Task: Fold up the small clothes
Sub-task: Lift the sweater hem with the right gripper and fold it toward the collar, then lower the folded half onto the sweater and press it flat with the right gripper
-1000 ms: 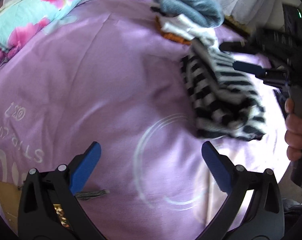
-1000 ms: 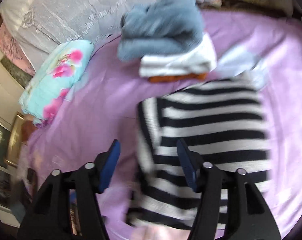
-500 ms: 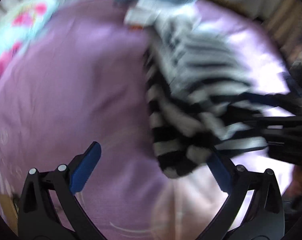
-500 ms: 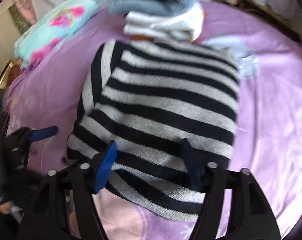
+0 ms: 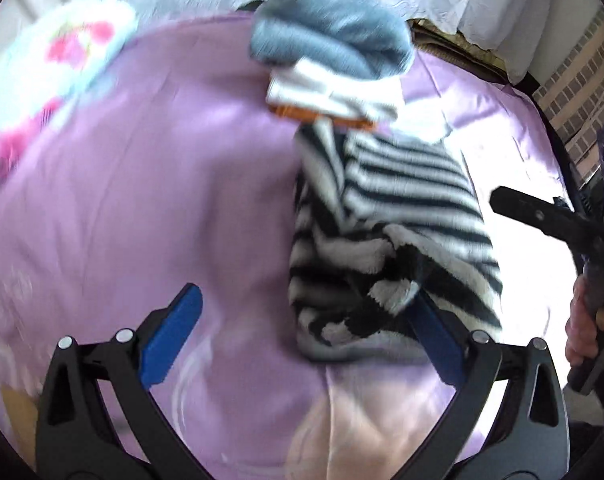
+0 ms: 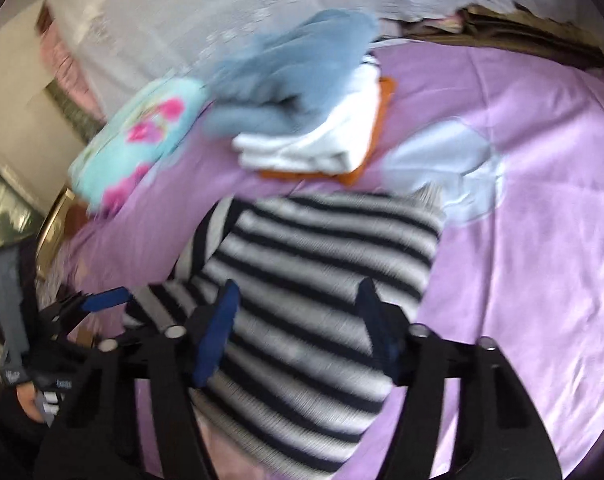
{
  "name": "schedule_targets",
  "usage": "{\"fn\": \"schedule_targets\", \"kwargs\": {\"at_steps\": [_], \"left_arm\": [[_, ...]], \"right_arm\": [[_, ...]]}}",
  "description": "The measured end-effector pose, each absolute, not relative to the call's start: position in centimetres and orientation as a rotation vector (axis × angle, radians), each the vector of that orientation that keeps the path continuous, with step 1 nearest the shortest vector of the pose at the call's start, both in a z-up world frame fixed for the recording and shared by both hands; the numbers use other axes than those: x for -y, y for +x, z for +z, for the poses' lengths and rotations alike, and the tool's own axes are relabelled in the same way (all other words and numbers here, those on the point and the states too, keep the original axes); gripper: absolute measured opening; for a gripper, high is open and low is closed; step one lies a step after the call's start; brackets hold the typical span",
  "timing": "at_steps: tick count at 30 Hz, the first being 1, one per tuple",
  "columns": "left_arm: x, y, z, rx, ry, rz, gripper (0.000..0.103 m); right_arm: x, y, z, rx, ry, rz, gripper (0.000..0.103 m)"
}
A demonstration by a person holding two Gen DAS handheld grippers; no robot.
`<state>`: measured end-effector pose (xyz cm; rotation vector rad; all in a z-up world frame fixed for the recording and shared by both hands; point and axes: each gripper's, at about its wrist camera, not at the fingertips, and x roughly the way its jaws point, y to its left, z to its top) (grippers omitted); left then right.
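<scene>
A black-and-white striped sweater (image 5: 385, 216) lies folded on the purple bedspread (image 5: 150, 200), its near corner bunched up. My left gripper (image 5: 303, 336) is open at that near edge, and the tip of its right finger is tucked against the bunched corner. In the right wrist view my right gripper (image 6: 298, 328) hovers open over the sweater (image 6: 325, 264), fingers astride its near half, nothing clamped. My left gripper's blue fingertip (image 6: 104, 299) shows at the sweater's left edge.
Behind the sweater sits a stack of folded clothes (image 5: 333, 56): blue on top, white, then orange. A floral pillow (image 6: 138, 140) lies at the far left. A hand (image 5: 581, 320) holds the right gripper's handle. A brick wall (image 5: 577, 104) stands at the right.
My left gripper has closed in on the sweater's near corner. My right gripper has drawn back and to the right over the sweater. Both stay open.
</scene>
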<state>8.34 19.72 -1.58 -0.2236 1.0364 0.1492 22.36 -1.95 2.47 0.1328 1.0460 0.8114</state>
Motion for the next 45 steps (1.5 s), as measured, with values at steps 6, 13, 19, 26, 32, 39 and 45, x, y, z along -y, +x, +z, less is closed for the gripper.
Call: {"fn": "schedule_targets", "kwargs": {"at_steps": [6, 13, 19, 26, 32, 39, 45], "left_arm": [[-18.8, 10.2, -0.3, -1.114, -0.17, 0.103, 0.101], [-22.2, 6.1, -1.2, -1.159, -0.312, 0.17, 0.101], [-18.7, 7.5, 1.5, -1.039, -0.19, 0.097, 0.101], [-20.7, 8.8, -8.4, -1.3, -0.269, 0.13, 0.101], [-20.7, 5.7, -8.5, -1.272, -0.269, 0.175, 0.101], [-19.7, 7.7, -1.7, -1.079, -0.226, 0.162, 0.101], [-18.4, 10.8, -1.8, -1.106, -0.149, 0.143, 0.101]], "right_arm": [[0.6, 24.4, 3.0, -1.067, 0.153, 0.816, 0.059], [-1.2, 18.4, 2.4, -1.064, -0.014, 0.925, 0.059], [-0.2, 14.9, 2.3, -1.048, -0.138, 0.944, 0.059], [-1.3, 11.7, -0.9, -1.08, -0.355, 0.953, 0.065], [-1.4, 9.2, -0.6, -0.957, -0.482, 0.951, 0.07], [1.2, 14.1, 3.2, -0.957, -0.188, 0.937, 0.07], [0.2, 19.2, 2.8, -1.017, -0.04, 0.887, 0.07]]}}
